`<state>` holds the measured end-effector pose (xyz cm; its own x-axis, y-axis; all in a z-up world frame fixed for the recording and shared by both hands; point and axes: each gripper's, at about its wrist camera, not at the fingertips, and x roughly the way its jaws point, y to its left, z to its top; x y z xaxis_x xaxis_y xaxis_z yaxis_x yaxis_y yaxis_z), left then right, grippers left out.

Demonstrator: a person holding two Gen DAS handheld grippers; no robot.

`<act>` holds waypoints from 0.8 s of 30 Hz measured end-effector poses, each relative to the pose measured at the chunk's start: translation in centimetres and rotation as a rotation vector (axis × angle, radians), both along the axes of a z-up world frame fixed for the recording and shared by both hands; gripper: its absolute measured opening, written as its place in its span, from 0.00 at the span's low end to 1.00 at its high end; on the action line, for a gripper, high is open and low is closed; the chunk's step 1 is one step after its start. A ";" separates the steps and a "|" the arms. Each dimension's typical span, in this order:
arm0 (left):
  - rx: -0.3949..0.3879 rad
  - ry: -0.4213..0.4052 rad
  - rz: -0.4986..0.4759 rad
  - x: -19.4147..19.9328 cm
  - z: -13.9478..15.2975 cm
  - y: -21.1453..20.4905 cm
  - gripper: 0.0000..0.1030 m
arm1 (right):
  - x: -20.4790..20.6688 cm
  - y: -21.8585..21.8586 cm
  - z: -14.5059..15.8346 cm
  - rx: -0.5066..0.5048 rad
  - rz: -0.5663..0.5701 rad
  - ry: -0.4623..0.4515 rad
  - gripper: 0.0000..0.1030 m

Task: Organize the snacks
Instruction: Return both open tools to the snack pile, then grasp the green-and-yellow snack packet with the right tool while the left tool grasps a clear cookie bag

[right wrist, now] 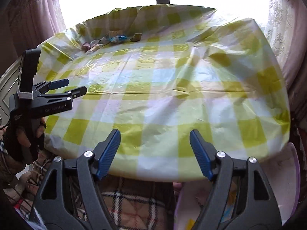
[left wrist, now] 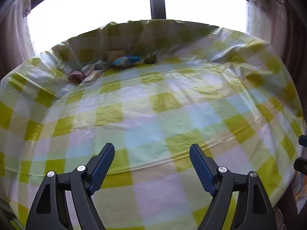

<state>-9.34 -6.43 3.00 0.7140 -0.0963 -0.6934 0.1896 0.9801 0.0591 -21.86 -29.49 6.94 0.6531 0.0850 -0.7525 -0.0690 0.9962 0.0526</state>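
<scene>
A small heap of snacks lies at the far left of the table: a blue and white packet (left wrist: 125, 61), a pink round pack (left wrist: 75, 76), a beige bar (left wrist: 92, 77), a dark green packet (left wrist: 151, 57) and a cardboard box (left wrist: 115, 54). The right wrist view shows the same heap, with the blue packet (right wrist: 119, 38) in it. My left gripper (left wrist: 151, 149) hangs open over the checked tablecloth (left wrist: 153, 115), far short of the snacks, with nothing between its fingers. My right gripper (right wrist: 155, 136) is open too, above the table's near edge. A hand holds the left gripper (right wrist: 75, 85) at the table's left side.
The green, white and blue checked cloth (right wrist: 172, 95) is creased and bunched up at the far rim. A bright window with a dark post and lace curtains (right wrist: 280, 38) stands behind. Plaid fabric (right wrist: 130, 207) and a pale pink object (right wrist: 287, 172) lie below the near edge.
</scene>
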 end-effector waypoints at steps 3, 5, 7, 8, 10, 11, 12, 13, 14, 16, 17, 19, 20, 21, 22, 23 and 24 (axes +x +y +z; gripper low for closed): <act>-0.026 0.015 0.179 4.1 -0.6 6.5 0.79 | 5.1 3.3 -1.3 -0.008 0.044 0.006 0.75; -0.062 0.032 0.262 6.2 -0.8 10.0 0.79 | 8.7 4.5 -1.9 0.024 0.052 0.020 0.75; -0.098 0.052 0.313 8.0 -1.1 12.5 0.79 | 12.3 5.1 -2.4 0.053 0.035 0.041 0.75; -0.107 0.057 0.332 8.8 -1.2 13.4 0.79 | 14.2 5.3 -2.8 0.058 0.019 0.054 0.75; -0.114 0.063 0.349 10.7 -1.3 14.3 0.79 | 17.9 5.6 -3.4 0.064 -0.006 0.073 0.75; -0.117 0.065 0.349 11.8 -1.3 14.4 0.79 | 19.7 5.8 -3.7 0.059 -0.020 0.076 0.75; -0.118 0.066 0.345 12.9 -1.3 14.4 0.79 | 21.4 5.9 -3.8 0.054 -0.027 0.073 0.75; -0.117 0.065 0.340 13.8 -1.2 14.3 0.79 | 23.1 6.2 -3.9 0.053 -0.028 0.067 0.75; -0.116 0.061 0.332 14.8 -1.2 14.2 0.79 | 24.8 6.4 -4.0 0.054 -0.026 0.063 0.75; -0.108 0.052 0.313 16.8 -1.0 13.7 0.79 | 28.4 6.6 -4.3 0.046 -0.030 0.058 0.75; -0.099 0.054 0.304 17.9 -0.9 13.4 0.79 | 30.4 6.7 -4.4 0.040 -0.034 0.059 0.75; -0.093 0.066 0.289 20.2 -1.1 12.9 0.79 | 34.2 6.8 -4.8 0.030 -0.043 0.062 0.75; -0.092 0.072 0.284 21.2 -1.2 12.8 0.79 | 35.8 6.9 -4.9 0.027 -0.049 0.064 0.75; -0.090 0.078 0.284 22.2 -1.2 12.6 0.79 | 37.5 7.2 -4.9 0.030 -0.045 0.062 0.75; -0.085 0.084 0.286 23.2 -1.3 12.5 0.79 | 39.0 7.4 -4.9 0.031 -0.036 0.058 0.75; -0.082 0.091 0.288 24.2 -1.3 12.5 0.79 | 40.5 7.7 -4.9 0.026 -0.027 0.055 0.75; -0.083 0.097 0.287 25.1 -1.4 12.5 0.79 | 41.8 7.9 -5.0 0.019 -0.018 0.055 0.75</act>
